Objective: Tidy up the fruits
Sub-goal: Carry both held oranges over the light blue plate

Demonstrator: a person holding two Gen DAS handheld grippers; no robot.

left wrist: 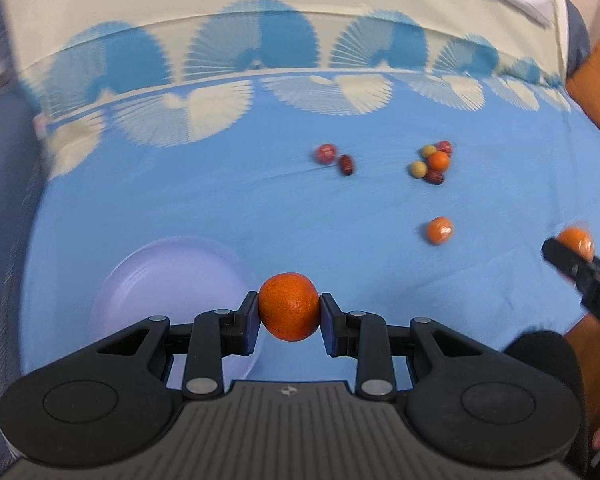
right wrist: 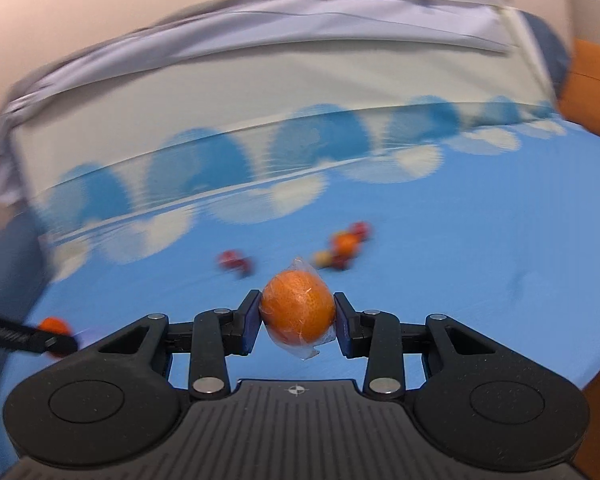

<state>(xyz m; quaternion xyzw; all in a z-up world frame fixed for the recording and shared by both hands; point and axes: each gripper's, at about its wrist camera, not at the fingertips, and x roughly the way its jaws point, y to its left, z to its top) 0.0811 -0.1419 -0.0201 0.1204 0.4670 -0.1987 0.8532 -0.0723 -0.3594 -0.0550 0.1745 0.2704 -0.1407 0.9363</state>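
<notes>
We hold two grippers over a blue cloth [left wrist: 260, 208] with a pale fan pattern along its far border.

Left gripper [left wrist: 288, 312]: the jaws are closed onto a bare orange [left wrist: 288, 306], one blue pad pressed against each side of the fruit. The orange sits level between the fingertips, directly ahead of the tool. Below and to the left of the left finger lies a pale lavender plate [left wrist: 156, 280]; the finger linkage overlaps its near right rim in the view. Whether the orange is above the plate or just beside its edge we cannot tell.

Ahead and to the right of the left gripper, a lone wrapped orange [left wrist: 439, 231] rests on the cloth. Farther ahead, a cluster of small fruits [left wrist: 432, 164] lies bunched together: one small orange, two yellowish pieces and dark red pieces, touching one another. To the left of that cluster, well apart from it, a pair of red fruits [left wrist: 335, 158] sit just beside each other.

Right gripper [right wrist: 298, 314]: the jaws are closed onto an orange in clear plastic wrap [right wrist: 298, 310], with the wrap's twisted ends projecting above and below the fruit. In the left wrist view this gripper enters from the far right edge, carrying its fruit. In the right wrist view, the left gripper's finger and bare orange appear at the far left, blurred.
</notes>
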